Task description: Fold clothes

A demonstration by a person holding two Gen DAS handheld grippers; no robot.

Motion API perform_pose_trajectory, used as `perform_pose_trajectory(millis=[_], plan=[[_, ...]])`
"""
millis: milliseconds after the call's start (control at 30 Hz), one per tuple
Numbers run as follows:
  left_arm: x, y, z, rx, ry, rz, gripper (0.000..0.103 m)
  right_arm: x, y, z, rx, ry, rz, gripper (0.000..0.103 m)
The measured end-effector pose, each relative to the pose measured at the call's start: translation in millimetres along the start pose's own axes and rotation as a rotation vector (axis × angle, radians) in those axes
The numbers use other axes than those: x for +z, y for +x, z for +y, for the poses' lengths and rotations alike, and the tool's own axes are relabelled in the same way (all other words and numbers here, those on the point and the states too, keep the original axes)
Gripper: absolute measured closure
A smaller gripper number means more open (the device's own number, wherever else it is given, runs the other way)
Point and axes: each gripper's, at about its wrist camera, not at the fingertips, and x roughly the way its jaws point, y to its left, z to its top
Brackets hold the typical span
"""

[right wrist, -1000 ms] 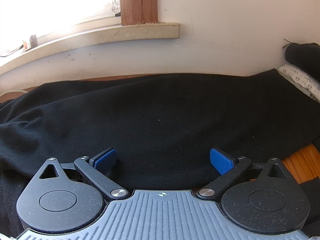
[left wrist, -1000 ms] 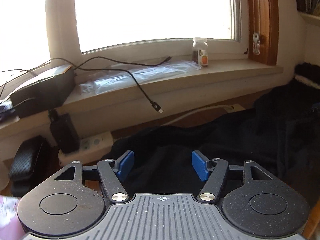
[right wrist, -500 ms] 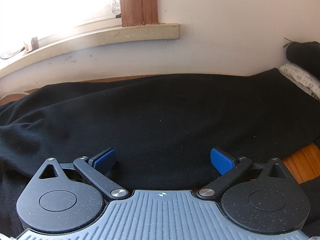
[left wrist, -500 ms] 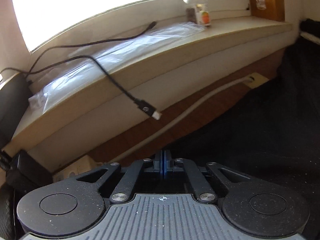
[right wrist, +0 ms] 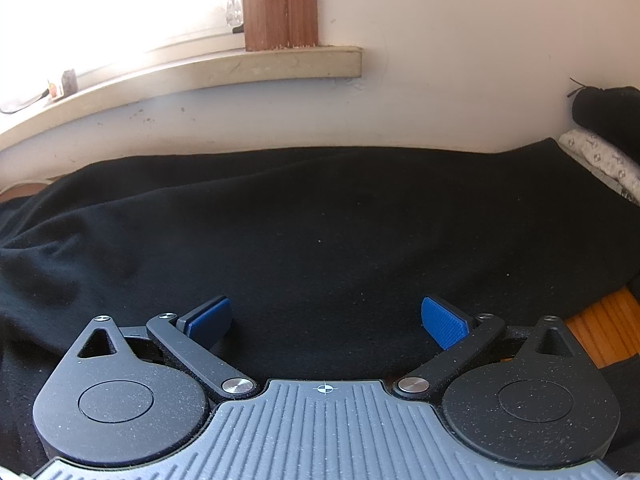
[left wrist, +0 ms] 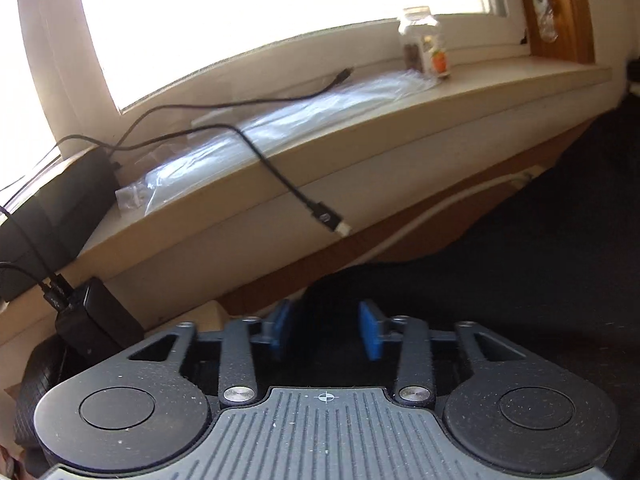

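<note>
A black garment [right wrist: 320, 220] lies spread across the surface below the window wall and fills most of the right wrist view. My right gripper [right wrist: 326, 320] hovers low over it, open, blue pads wide apart with nothing pinched. In the left wrist view the same black garment [left wrist: 520, 280] covers the right side. Its left edge bunches into a small hump between the blue pads of my left gripper [left wrist: 325, 334]. Those jaws are opening, and the pads stand apart on either side of the hump.
A windowsill [left wrist: 400, 128] carries a plastic bag [left wrist: 280, 128], a small jar [left wrist: 426, 42], a black box [left wrist: 60, 208] and a dangling black cable [left wrist: 320, 212]. A white cord [left wrist: 420, 220] runs along the wood below. At the right are orange wood [right wrist: 608, 320], patterned cloth [right wrist: 600, 160] and another dark bundle [right wrist: 608, 108].
The left gripper went from open to fully shut, and now its pads are apart again with a cloth hump between them. It also moved lower and leftward. The right gripper has not moved.
</note>
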Motion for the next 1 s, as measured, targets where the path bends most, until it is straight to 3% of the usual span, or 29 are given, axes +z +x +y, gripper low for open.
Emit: perform_pose_trajectory(millis=[67,133,267,467,567,767,800,867,900,933,1000], plan=[[1.1,-11.6,-14.1,-0.037,0.028,-0.011,0.056,0.2,0.1,0.3,-0.001,0.001,0.000,0.002],[3.6,-19.7,-31.9,-0.078,0.064,-0.016,0.046,0.3,0.0,0.7,-0.002,0.001,0.000,0.002],[14.9,-20.8,-67.1,-0.165,0.111,-0.019,0.042,0.6,0.1,1.6,-0.004,0.001,0.001,0.002],[46.6,21.8,-100.7,-0.252,0.138,-0.022,0.037,0.6,0.1,0.4,0.000,0.005,-0.001,0.002],[64.0,60.6,-103.3,-0.269,0.147,0.029,0.036,0.4,0.1,0.0,0.002,0.007,-0.001,0.002],[73.9,103.3,-89.5,-0.369,0.062,0.091,0.036,0.5,0.6,-1.0,0.008,0.012,-0.003,0.002],[74.2,106.1,-88.5,-0.382,0.051,0.088,0.040,0.6,0.6,-1.4,0.010,0.014,-0.004,0.002],[73.5,105.3,-88.9,-0.417,0.049,0.080,0.065,0.4,0.7,-2.3,0.015,0.017,-0.005,0.002],[72.6,101.8,-90.4,-0.426,0.062,0.075,0.089,0.2,0.6,-2.7,0.017,0.019,-0.006,0.001],[72.2,97.2,-94.8,-0.404,0.091,0.065,0.098,0.0,0.5,-3.2,0.019,0.021,-0.007,0.001],[72.7,81.9,-108.4,-0.318,0.166,0.007,0.099,-0.1,0.7,-3.7,0.022,0.023,-0.008,0.001]])
